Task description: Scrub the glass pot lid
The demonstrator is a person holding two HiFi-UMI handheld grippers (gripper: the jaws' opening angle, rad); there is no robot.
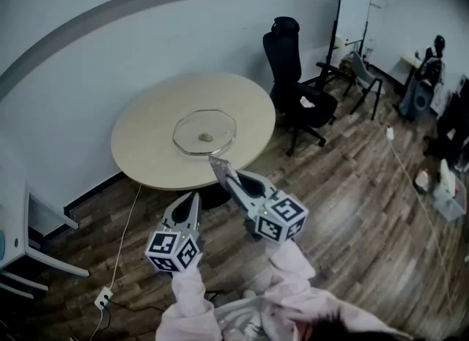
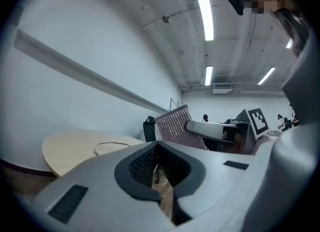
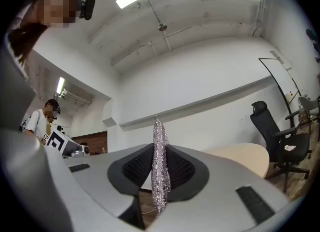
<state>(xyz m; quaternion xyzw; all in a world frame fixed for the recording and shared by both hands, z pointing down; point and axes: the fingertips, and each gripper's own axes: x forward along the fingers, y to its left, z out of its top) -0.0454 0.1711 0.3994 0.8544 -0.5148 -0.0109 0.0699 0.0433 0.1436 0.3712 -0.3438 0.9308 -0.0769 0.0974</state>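
The person wears soft pale pink sleeves (image 1: pixel 192 299). The grey plastic left gripper (image 1: pixel 193 199) and the grey plastic right gripper (image 1: pixel 218 165) are each shaped like a long pointed beak. Each has a white cube with black square markers (image 1: pixel 174 251) at its back end. Inside the beaks are black bumpy pads (image 2: pixel 141 166). The smooth grey shells have small dark ribbed patches (image 2: pixel 69 203).

The pale grey left tongs (image 2: pixel 156 150) and right tongs (image 3: pixel 160 148) carry black ridged pads (image 3: pixel 137 168) and cubes (image 1: pixel 174 250) with black-and-white square markers, while the scrub cloth (image 3: pixel 160 181) is glittery silver mesh, the glass pot lid (image 1: pixel 205 133) clear, the table (image 1: pixel 146 145) pale beige and the floor (image 1: pixel 352 185) dark brown planks.
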